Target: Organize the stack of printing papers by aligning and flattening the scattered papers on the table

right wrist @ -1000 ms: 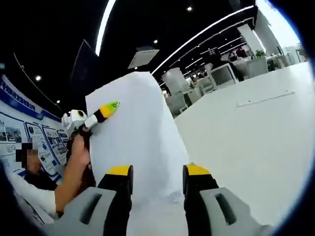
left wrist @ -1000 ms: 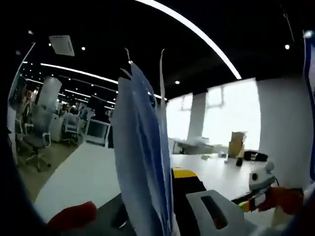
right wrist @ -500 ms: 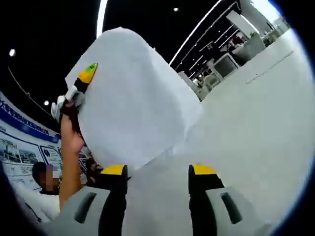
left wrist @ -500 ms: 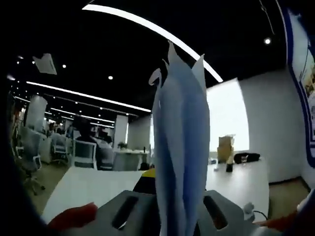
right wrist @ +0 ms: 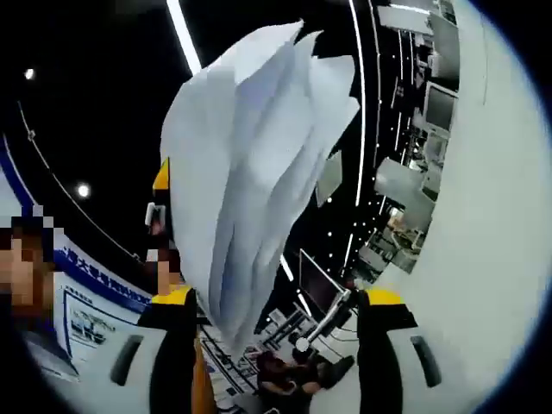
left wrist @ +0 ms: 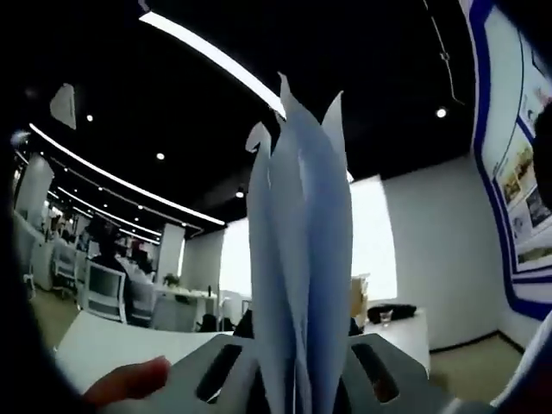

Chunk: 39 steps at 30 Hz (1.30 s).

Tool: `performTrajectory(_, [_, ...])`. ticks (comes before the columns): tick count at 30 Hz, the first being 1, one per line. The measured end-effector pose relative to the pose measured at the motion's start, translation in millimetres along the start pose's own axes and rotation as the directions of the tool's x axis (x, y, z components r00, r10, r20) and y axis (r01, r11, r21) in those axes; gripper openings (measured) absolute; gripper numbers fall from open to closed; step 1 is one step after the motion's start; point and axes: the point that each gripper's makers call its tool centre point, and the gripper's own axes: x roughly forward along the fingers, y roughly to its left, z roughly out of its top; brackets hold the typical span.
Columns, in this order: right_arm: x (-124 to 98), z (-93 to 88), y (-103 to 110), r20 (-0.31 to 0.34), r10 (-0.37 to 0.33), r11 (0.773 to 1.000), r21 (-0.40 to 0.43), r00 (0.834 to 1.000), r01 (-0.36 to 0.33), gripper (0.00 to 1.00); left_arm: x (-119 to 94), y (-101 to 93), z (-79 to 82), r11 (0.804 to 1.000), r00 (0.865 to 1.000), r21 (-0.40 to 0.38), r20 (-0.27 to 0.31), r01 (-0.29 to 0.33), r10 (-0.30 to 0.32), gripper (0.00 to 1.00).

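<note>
While lifted: papers (left wrist: 297, 285) fanned, uneven.
Left gripper (left wrist: 297, 392): pinching papers.
Right gripper (right wrist: 274, 315): jaws spread — around papers (right wrist: 250, 181).
Next, I judge: tap edges on table — flatten.

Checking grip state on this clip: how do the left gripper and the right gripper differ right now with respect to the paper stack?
The left gripper is shut on the paper stack, sheets rising edge-on between its jaws. The right gripper stands open, jaws wide apart, with the stack hanging between them and touching neither. The left gripper's jaws look grey here; the right gripper's show yellow tips. Both are raised off the white table.
</note>
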Motion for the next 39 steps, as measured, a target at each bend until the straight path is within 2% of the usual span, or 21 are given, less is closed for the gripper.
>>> performTrajectory(3, [5.8, 22.2, 16.6, 0.117, 0.085, 0.996, -0.018, 0.989, -0.083, 0.68, -3.6, -4.0, 0.9, 1.0, 1.0, 0.005, 0.003, 0.004, -0.004, 0.06])
performTrajectory(6, [13.6, 27.3, 42.2, 0.199, 0.19, 0.981, -0.073, 0.961, -0.178, 0.65, -6.7, -3.8, 5.1, 0.999, 1.0, -0.047, 0.014, 0.021, -0.02, 0.06])
performTrajectory(9, [18.5, 30.6, 49.8, 0.208, 0.244, 0.969, -0.09, 0.947, -0.23, 0.54, -9.8, -1.0, 8.6, 0.997, 0.999, -0.071, 0.028, 0.024, -0.022, 0.06])
performTrajectory(11, [19.8, 29.7, 51.4, 0.199, 0.258, 0.965, -0.092, 0.945, -0.244, 0.41, -10.7, -1.3, 8.8, 0.997, 0.999, -0.078, 0.029, 0.025, -0.022, 0.06])
performTrajectory(13, [20.5, 30.4, 55.5, 0.209, 0.291, 0.955, -0.124, 0.934, -0.269, 0.28, -12.2, -1.4, 8.8, 0.996, 0.999, -0.088, 0.03, 0.027, -0.024, 0.06])
performTrajectory(16, [20.1, 33.5, 60.4, 0.228, 0.32, 0.945, -0.143, 0.92, -0.293, 0.16, -13.6, -1.2, 6.6, 0.996, 0.999, -0.089, 0.027, 0.025, -0.023, 0.06])
performTrajectory(18, [19.5, 35.2, 60.5, 0.237, 0.321, 0.945, -0.14, 0.917, -0.294, 0.14, -14.4, 1.0, 4.8, 0.997, 1.0, -0.075, 0.027, 0.018, -0.016, 0.06])
performTrajectory(19, [18.5, 35.1, 60.1, 0.239, 0.318, 0.947, -0.111, 0.917, -0.3, 0.1, -14.9, 2.9, 4.5, 0.997, 1.0, -0.078, 0.024, 0.015, -0.013, 0.06])
performTrajectory(21, [17.0, 33.0, 63.8, 0.238, 0.336, 0.942, -0.115, 0.911, -0.317, 0.02, -16.1, 5.7, 4.0, 0.997, 1.0, -0.079, 0.022, 0.008, -0.006, 0.06])
performTrajectory(23, [12.8, 32.1, 72.6, 0.231, 0.378, 0.925, -0.132, 0.896, -0.356, 0.0, -18.1, 10.3, 3.4, 0.997, 1.0, -0.072, 0.021, -0.007, 0.008, 0.06])
performTrajectory(25, [10.1, 35.9, 73.8, 0.247, 0.376, 0.925, -0.148, 0.893, -0.349, 0.0, -21.2, 15.0, 3.6, 0.996, 0.999, -0.085, 0.033, -0.013, 0.016, 0.06])
performTrajectory(28, [6.3, 47.7, 74.7, 0.307, 0.374, 0.925, -0.062, 0.875, -0.374, 0.0, -25.9, 21.4, 3.2, 0.99, 0.998, -0.14, 0.052, -0.013, 0.02, 0.06])
performTrajectory(29, [6.4, 47.9, 76.3, 0.294, 0.393, 0.92, -0.133, 0.871, -0.369, 0.0, -27.4, 24.1, 2.2, 0.988, 0.998, -0.153, 0.059, -0.012, 0.021, 0.06])
performTrajectory(30, [8.1, 45.9, 76.0, 0.281, 0.381, 0.924, -0.155, 0.881, -0.351, 0.0, -28.2, 26.9, 2.9, 0.985, 0.997, -0.172, 0.069, -0.012, 0.024, 0.06])
performTrajectory(32, [10.2, 45.1, 79.3, 0.267, 0.387, 0.92, -0.179, 0.883, -0.349, 0.0, -29.4, 26.3, 0.1, 0.978, 0.998, -0.21, 0.061, 0.008, 0.005, 0.06])
performTrajectory(34, [12.6, 45.5, 79.2, 0.249, 0.373, 0.926, -0.166, 0.894, -0.34, 0.05, -29.9, 28.7, -6.4, 0.98, 0.999, -0.198, 0.037, -0.008, 0.016, 0.05])
performTrajectory(35, [12.3, 47.6, 80.1, 0.25, 0.372, 0.926, -0.162, 0.894, -0.34, 0.05, -30.8, 29.9, -10.8, 0.982, 1.0, -0.187, 0.023, -0.016, 0.021, 0.05])
performTrajectory(36, [12.0, 47.6, 80.3, 0.241, 0.37, 0.927, -0.156, 0.897, -0.34, 0.0, -31.6, 31.1, -12.3, 0.984, 0.999, -0.179, 0.024, -0.023, 0.027, 0.06])
performTrajectory(37, [11.2, 48.0, 73.9, 0.211, 0.34, 0.94, -0.108, 0.917, -0.323, 0.0, -33.7, 33.2, -12.3, 0.984, 0.999, -0.175, 0.033, -0.027, 0.033, 0.06])
performTrajectory(39, [8.2, 52.0, 71.8, 0.197, 0.341, 0.939, -0.118, 0.919, -0.323, 0.0, -37.2, 34.2, -15.9, 0.977, 0.999, -0.212, 0.031, -0.009, 0.016, 0.06])
